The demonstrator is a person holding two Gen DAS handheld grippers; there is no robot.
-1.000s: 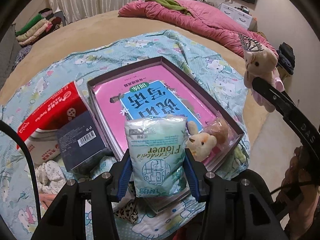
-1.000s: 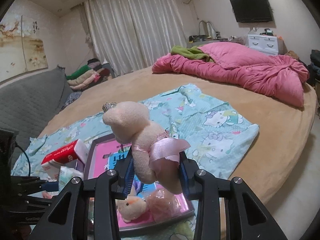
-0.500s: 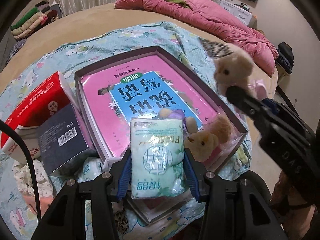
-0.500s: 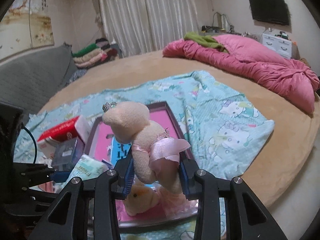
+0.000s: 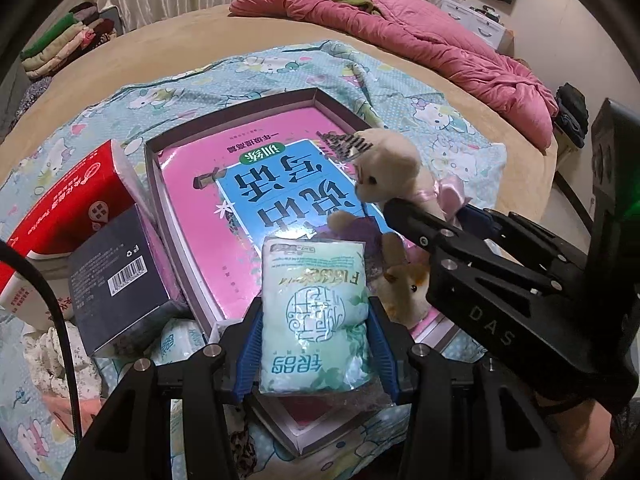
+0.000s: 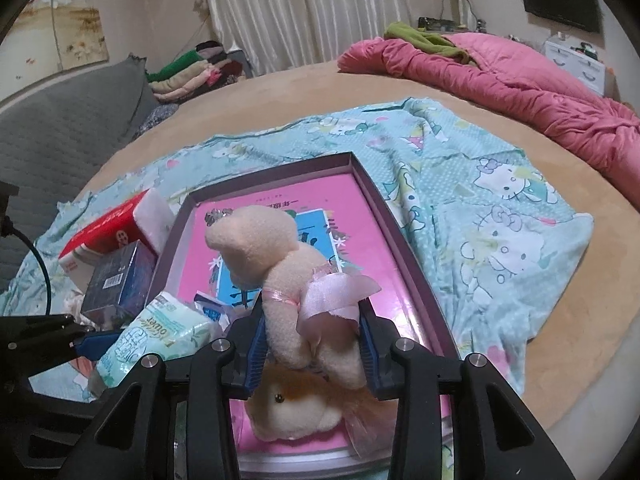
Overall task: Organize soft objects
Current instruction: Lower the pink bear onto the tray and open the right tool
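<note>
My left gripper (image 5: 316,344) is shut on a pale green tissue pack (image 5: 314,312), held over the near edge of a shallow purple box (image 5: 168,208); the pack also shows in the right wrist view (image 6: 156,336). My right gripper (image 6: 310,344) is shut on a cream plush bear with a pink bow (image 6: 288,280), held low over the box (image 6: 400,236); the bear shows in the left wrist view (image 5: 394,172). A second small plush toy (image 6: 296,408) lies in the box's near corner, just under the bear. A pink and blue book (image 5: 256,200) fills the box floor.
A red tissue box (image 5: 68,208) and a dark blue carton (image 5: 116,284) stand left of the box on a Hello Kitty sheet (image 6: 492,208). A pink quilt (image 6: 520,80) lies at the bed's far side. Folded clothes (image 6: 188,72) are stacked behind.
My right gripper has carried the bear down and inward, over the box and close above the other plush. My left gripper has lowered the tissue pack slightly toward the box.
</note>
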